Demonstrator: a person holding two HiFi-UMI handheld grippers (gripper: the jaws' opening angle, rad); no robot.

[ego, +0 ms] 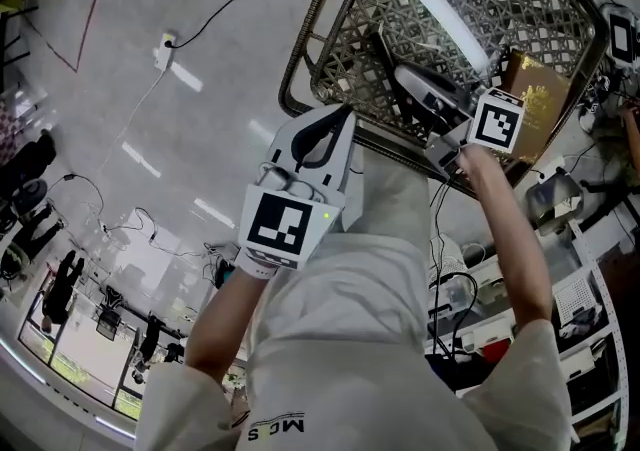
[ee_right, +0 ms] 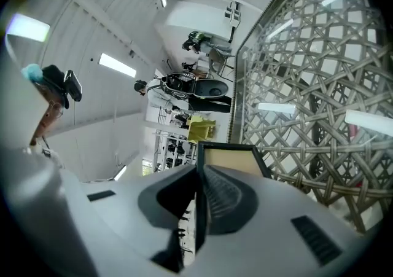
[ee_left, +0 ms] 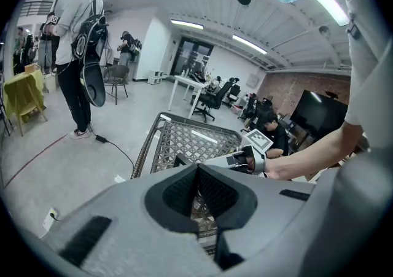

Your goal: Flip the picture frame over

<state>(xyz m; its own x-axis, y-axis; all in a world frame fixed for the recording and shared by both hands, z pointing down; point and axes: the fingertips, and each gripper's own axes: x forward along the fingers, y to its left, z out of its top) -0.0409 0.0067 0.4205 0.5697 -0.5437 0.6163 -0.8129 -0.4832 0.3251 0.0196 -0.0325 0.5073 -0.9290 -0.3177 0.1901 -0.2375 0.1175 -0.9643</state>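
Observation:
The picture frame [ee_right: 230, 158] is black with a tan panel facing the camera, and it stands on edge over the woven glass-topped table [ee_right: 307, 85]. My right gripper [ee_right: 198, 174] is shut on the frame's near rim. In the head view the right gripper [ego: 425, 89] reaches over the table [ego: 330, 9], and the frame [ego: 383, 51] shows only as a dark strip. My left gripper [ego: 325, 134] hangs just short of the table's near edge, jaws together with nothing between them. The left gripper view shows its closed jaws [ee_left: 198, 171], the right gripper [ee_left: 236, 160] and the frame [ee_left: 180, 160].
A brown book with gold print [ego: 535, 94] lies at the table's right end. A power strip and cables [ego: 163, 51] lie on the floor to the left. Shelving and clutter [ego: 590, 319] stand on the right. A standing person [ee_left: 80, 54] and a seated one [ee_left: 273, 131] are farther off.

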